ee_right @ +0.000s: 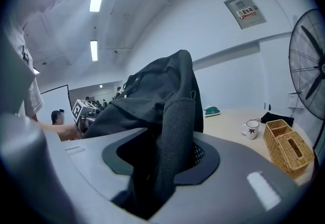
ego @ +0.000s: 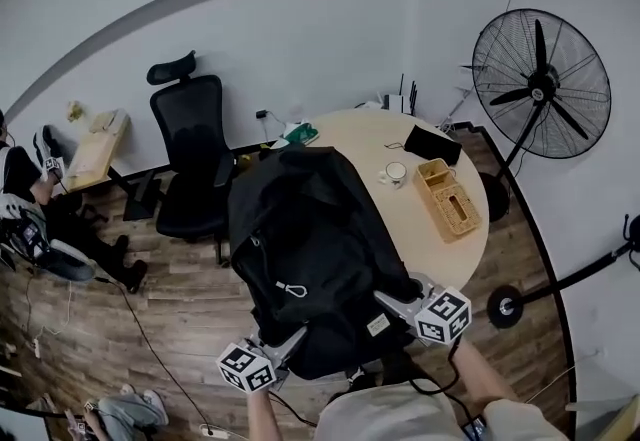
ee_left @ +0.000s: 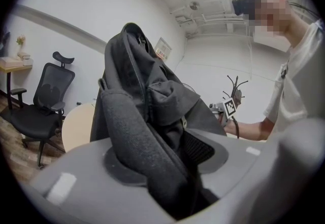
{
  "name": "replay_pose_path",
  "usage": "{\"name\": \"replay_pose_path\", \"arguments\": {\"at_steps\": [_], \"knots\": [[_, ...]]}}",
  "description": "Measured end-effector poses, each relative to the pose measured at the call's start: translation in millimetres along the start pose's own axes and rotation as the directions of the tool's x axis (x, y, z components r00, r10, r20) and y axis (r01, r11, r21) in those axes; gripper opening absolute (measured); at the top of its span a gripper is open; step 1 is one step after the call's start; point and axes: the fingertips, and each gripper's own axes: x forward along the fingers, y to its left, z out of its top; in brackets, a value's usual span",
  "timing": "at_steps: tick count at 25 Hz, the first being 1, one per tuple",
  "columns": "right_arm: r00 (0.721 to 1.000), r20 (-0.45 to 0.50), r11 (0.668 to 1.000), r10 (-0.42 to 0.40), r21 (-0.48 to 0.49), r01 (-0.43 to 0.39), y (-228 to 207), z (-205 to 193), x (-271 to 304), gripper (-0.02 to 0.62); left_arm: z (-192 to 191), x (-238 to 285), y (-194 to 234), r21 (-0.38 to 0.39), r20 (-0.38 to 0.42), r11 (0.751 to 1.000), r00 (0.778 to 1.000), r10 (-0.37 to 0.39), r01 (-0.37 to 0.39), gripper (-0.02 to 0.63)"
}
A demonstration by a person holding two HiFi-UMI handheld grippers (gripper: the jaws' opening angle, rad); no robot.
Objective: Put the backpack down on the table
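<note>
A black backpack (ego: 310,249) hangs in the air over the near left edge of the round wooden table (ego: 365,139). In the head view my left gripper (ego: 290,337) holds its lower left and my right gripper (ego: 395,304) its lower right. In the left gripper view, a padded shoulder strap (ee_left: 142,141) runs down between the jaws of my left gripper (ee_left: 167,167), which is shut on it. My right gripper (ee_right: 162,159) is shut on the other padded strap (ee_right: 175,131). The bag's body (ee_right: 147,91) rises in front of both cameras.
On the table stand a wicker basket (ego: 448,197), a white mug (ego: 396,172), a black pouch (ego: 432,143) and a green object (ego: 300,134). A black office chair (ego: 190,164) is left of the table, a standing fan (ego: 540,84) to its right. A person sits at far left (ego: 30,199).
</note>
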Motion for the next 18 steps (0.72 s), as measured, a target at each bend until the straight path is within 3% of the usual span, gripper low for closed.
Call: {"name": "replay_pose_path", "arguments": {"at_steps": [18], "knots": [[0.995, -0.070, 0.998, 0.067, 0.027, -0.065, -108, 10, 45, 0.159, 16, 91, 45, -0.060, -0.021, 0.994, 0.996, 0.086, -0.088, 0.275]]}}
